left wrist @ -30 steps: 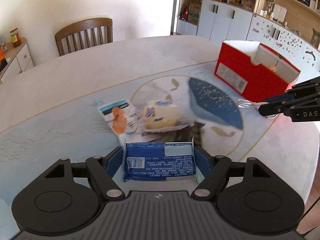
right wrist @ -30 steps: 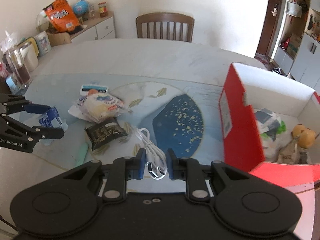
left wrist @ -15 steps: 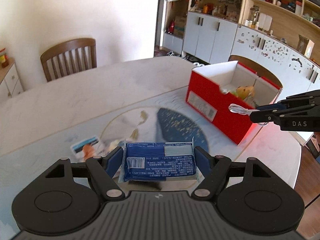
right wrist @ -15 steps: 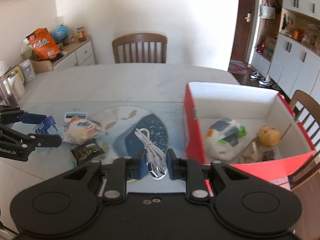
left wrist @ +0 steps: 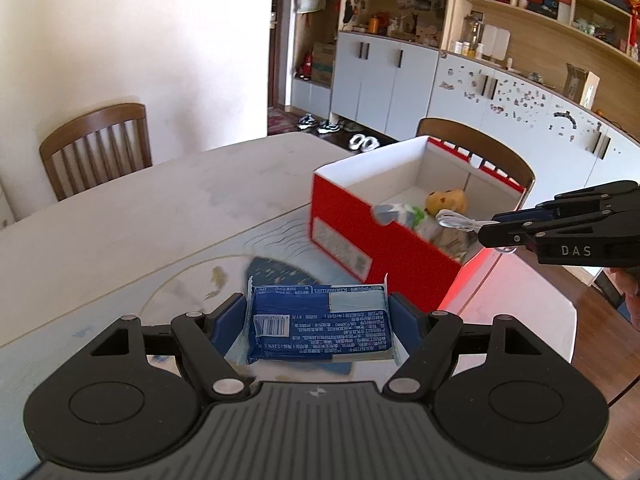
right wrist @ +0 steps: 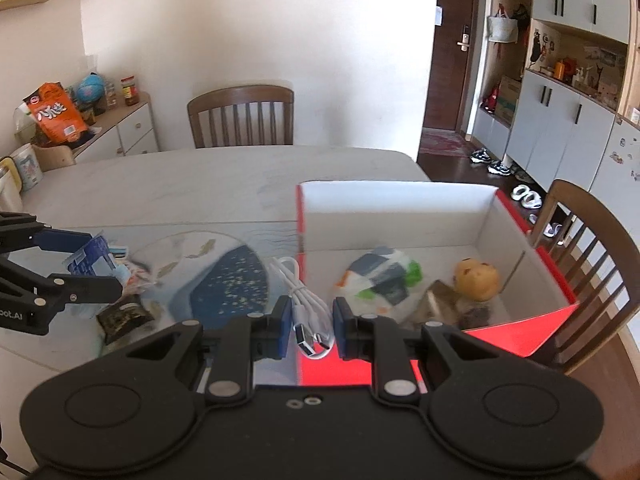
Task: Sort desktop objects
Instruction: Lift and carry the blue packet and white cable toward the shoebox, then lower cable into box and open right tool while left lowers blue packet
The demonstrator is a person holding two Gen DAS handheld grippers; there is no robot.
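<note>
A dining room: a pale marbled worktop (right wrist: 224, 184) with a fish-and-water print under glass, two wooden chairs (right wrist: 241, 116) in view, and grey cabinets with open shelves behind. Your left tool (left wrist: 318, 322) is clenched on one blue wrapped packet (left wrist: 320, 326), pads pressing its two short ends; its long axis runs crosswise between the fingers, barcode face up, and the small print on it is too fine to read. It hangs above the worktop, just short of the red box (left wrist: 384, 248). Your right tool (right wrist: 310, 328) grips one coiled white USB cable (right wrist: 306, 304); the bundle's long axis runs away from you along the fingers, plugs nearest the camera, loop end farthest. It is over the near left corner of the box, and in the left wrist view it hangs above the box's open top. The right tool's side reads "DAS"; the left tool's side shows a cut-off "...bot.AI". The white-lined box carries a white label on its long side and holds a white, blue and green wrapped bundle (right wrist: 380, 276), one orange toy with a face (right wrist: 478, 278) and a brownish packet (right wrist: 440, 304). On the worktop lie one dark packet (right wrist: 124, 314) and other wrappers partly hidden behind the left tool. One orange snack bag (right wrist: 56, 114) on the sideboard (right wrist: 132, 128) bears characters.
</note>
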